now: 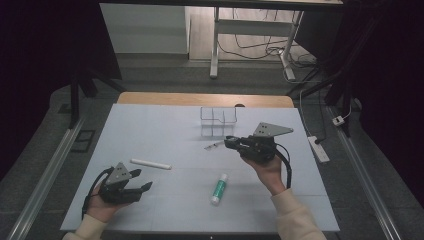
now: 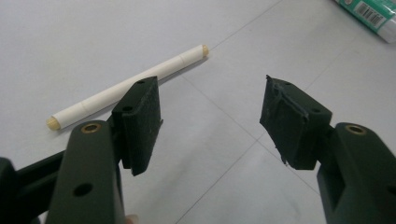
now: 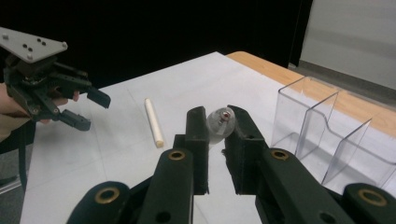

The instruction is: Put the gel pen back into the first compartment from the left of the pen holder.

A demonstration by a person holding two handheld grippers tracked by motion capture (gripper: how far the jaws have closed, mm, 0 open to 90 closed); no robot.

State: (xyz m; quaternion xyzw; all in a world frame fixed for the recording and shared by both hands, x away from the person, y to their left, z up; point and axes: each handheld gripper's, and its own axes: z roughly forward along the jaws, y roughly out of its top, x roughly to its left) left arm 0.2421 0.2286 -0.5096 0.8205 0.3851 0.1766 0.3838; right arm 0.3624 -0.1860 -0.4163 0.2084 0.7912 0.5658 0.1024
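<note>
table [image 1: 165, 200] | right gripper [image 3: 218, 122] fingers clamp clear pen [image 1: 214, 145], body hidden

No text, brand or number can be read anywhere. The green-and-white tube [image 2: 371, 17] carries a printed label with a barcode at the top right corner of the left gripper view, but its bars and the small print beside it are too blurred to make out. In the high view the same tube [image 1: 218, 189] lies on the table [image 1: 165, 125] with its label too small to read. The white stick [image 2: 126, 87] bears no marking.
</note>
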